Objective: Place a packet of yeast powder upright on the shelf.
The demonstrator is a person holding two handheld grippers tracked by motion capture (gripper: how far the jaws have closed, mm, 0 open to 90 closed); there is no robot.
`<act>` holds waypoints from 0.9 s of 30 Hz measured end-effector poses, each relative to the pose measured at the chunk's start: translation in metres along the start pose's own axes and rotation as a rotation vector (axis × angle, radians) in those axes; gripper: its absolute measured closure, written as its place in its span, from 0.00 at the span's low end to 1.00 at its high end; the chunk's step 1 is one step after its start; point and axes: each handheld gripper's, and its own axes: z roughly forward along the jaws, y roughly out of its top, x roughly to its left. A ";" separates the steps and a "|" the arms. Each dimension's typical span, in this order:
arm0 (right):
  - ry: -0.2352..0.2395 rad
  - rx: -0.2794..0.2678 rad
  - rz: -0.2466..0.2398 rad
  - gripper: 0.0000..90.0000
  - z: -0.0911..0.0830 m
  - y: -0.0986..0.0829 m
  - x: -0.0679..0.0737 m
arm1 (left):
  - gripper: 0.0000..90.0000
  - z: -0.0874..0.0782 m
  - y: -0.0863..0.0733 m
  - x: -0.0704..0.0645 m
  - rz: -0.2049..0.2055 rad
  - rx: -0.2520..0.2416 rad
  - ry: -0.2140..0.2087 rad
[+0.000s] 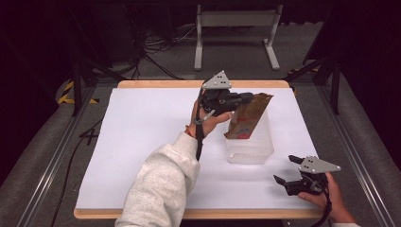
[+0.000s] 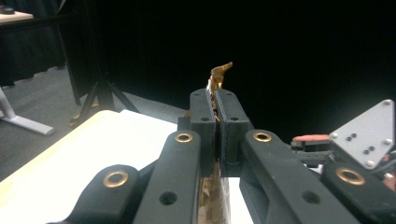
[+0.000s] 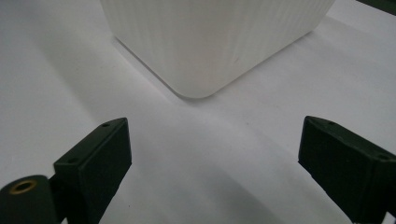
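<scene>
1. The brown snack bag [image 1: 247, 116] looks light, thin and crinkly; it stands tilted in the white tub [image 1: 250, 149], its top edge clamped in the left gripper [image 1: 243, 98], jaws pressed tight.
2. That flat top seam seems the safest hold; its body would likely crush.
3. The right gripper [image 1: 288, 170], jaws spread wide and empty, sits near the tub's corner.

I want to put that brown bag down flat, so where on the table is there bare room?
The white table surface is bare left of the sleeve, across to its left edge. The far strip behind the translucent bin is free too. It is crowded near right: the brown bag in the left gripper, and the open right gripper.
</scene>
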 end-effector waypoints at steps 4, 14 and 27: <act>0.001 -0.004 -0.006 0.11 0.000 0.000 0.001 | 0.97 0.008 -0.002 0.001 -0.018 -0.018 -0.027; 0.005 -0.005 -0.006 0.11 0.000 0.000 0.001 | 0.97 0.022 -0.014 0.005 -0.017 -0.006 -0.046; 0.001 -0.014 -0.004 0.11 -0.002 0.001 0.001 | 0.96 0.018 -0.035 0.009 -0.051 -0.044 -0.051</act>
